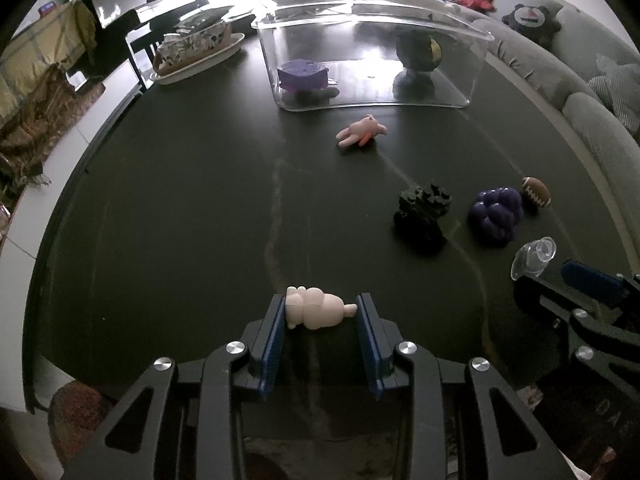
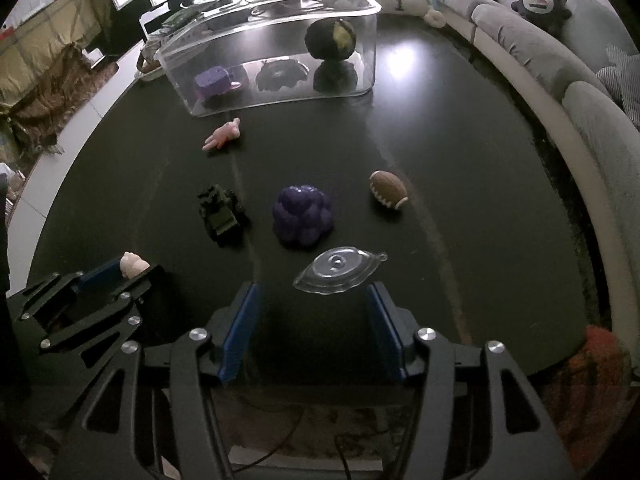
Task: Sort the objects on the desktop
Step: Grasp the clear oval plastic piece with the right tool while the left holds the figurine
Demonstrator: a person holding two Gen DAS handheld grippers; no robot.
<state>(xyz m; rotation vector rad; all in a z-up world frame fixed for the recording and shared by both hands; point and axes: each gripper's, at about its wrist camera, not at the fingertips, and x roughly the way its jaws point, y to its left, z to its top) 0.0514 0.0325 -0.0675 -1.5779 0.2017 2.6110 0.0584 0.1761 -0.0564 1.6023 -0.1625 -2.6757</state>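
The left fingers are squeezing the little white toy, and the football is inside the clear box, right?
Not quite. The football is not in the clear box; it lies on the table beside the purple grapes, as the right wrist view shows. The rest is right: the left fingers are squeezing the little white toy.

Glare from the window washes out the heap of things behind the clear bin, so they cannot be told apart. The dark ball inside the bin is blurred by the bin wall. In the right wrist view, the left tool hides most of the pale figure. The right tool is cut off by the left view's edge, perhaps holding the clear lid.
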